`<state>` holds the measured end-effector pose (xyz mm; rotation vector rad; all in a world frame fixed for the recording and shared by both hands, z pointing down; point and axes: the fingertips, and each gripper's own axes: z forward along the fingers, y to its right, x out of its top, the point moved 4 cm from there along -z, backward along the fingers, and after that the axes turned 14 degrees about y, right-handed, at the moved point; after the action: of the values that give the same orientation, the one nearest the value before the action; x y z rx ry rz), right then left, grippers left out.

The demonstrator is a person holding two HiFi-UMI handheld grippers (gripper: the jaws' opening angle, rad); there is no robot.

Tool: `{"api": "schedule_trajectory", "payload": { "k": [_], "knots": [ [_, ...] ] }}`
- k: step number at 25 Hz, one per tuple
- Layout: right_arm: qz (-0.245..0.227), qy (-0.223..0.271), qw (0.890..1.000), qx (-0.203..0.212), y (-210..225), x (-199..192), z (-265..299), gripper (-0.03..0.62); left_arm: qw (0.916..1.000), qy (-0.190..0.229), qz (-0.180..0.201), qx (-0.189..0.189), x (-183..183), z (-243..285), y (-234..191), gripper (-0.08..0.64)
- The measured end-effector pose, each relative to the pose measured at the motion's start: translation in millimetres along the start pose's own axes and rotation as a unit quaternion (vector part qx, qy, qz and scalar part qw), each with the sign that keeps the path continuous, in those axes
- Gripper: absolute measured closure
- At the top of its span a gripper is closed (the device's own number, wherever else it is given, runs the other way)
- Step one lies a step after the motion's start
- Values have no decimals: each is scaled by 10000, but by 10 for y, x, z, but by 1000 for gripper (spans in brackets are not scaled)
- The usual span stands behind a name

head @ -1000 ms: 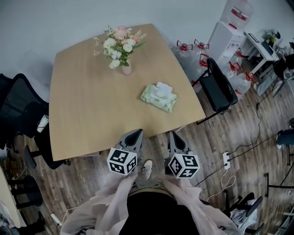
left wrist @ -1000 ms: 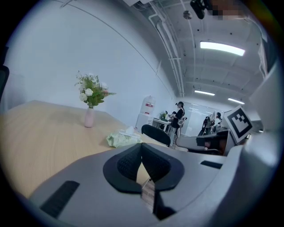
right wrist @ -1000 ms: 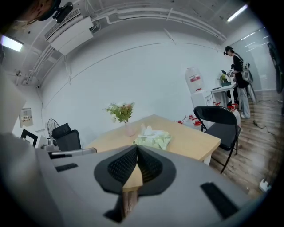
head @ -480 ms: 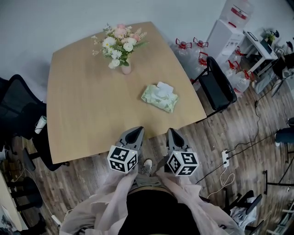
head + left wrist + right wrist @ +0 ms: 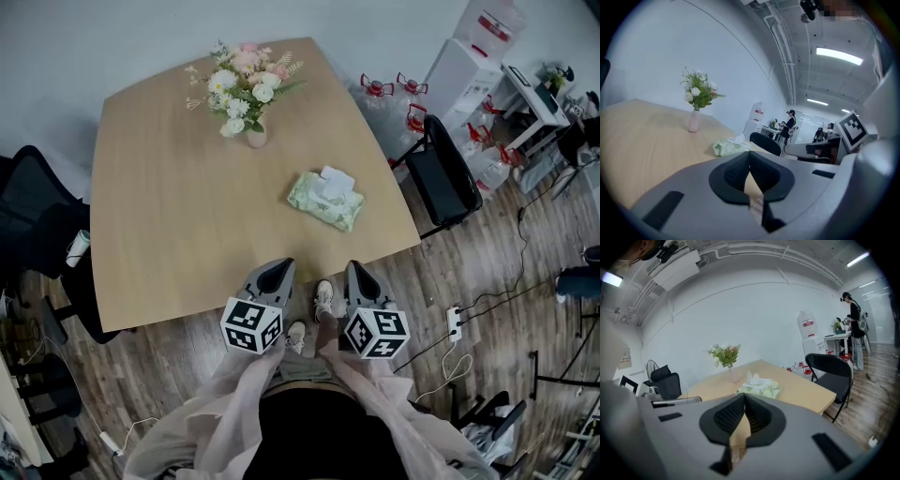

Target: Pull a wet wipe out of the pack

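1. Pale green soft plastic wet-wipe pack (image 5: 325, 202) lies flat on the light wooden table (image 5: 169, 216), near the right edge, closer to the near right corner than the far one.
2. White crumpled wipe tab (image 5: 333, 177) sticks up out of the pack's top, on its far side. Not pulled out yet.
3. Left gripper (image 5: 273, 271): jaws closed together, nothing between them. It hangs just off the table's near edge, well apart from the pack.
4. Right gripper (image 5: 358, 273): jaws also closed, empty. It is off the near edge beside the left one, and the pack is ahead of it in its own view.
5. Pink ceramic vase with white and pink flowers (image 5: 255, 137) stands near the far edge, well apart from the pack. Black folding chair (image 5: 448, 176) stands off the right edge.
6. Stage, judged: the approach has barely begun and neither gripper is over the table.
7. Risk: reaching in with the jaws closed would flatten the tab or shove the pack. The jaws need to open first.
8. Risk: the pack looks light and nothing pins it. A one-gripper pull would likely lift or drag the whole pack, so the other gripper should press it down.
9. Risk: the pack is close to the right edge, and a sideways push could slide it off.
10. Risk: a thin pinch on the tab tip may tear it or slip off the wet sheet, and a fast pull may bring out a chain of extra wipes.
11. The vase is unlikely to get hit unless an arm swings wide.
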<state>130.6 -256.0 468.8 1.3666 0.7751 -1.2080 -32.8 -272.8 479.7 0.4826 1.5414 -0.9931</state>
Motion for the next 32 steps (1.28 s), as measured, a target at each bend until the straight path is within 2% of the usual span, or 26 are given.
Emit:
{"api": "schedule_trajectory", "payload": {
  "k": [16, 32],
  "knots": [
    [42, -39, 10000, 66, 425, 158, 417, 580, 9999, -40, 50, 78, 17, 573, -25, 549],
    [-134, -294, 9974, 637, 527, 194, 1010, 577, 9985, -19, -40, 541, 18, 929, -288, 549]
  ]
}}
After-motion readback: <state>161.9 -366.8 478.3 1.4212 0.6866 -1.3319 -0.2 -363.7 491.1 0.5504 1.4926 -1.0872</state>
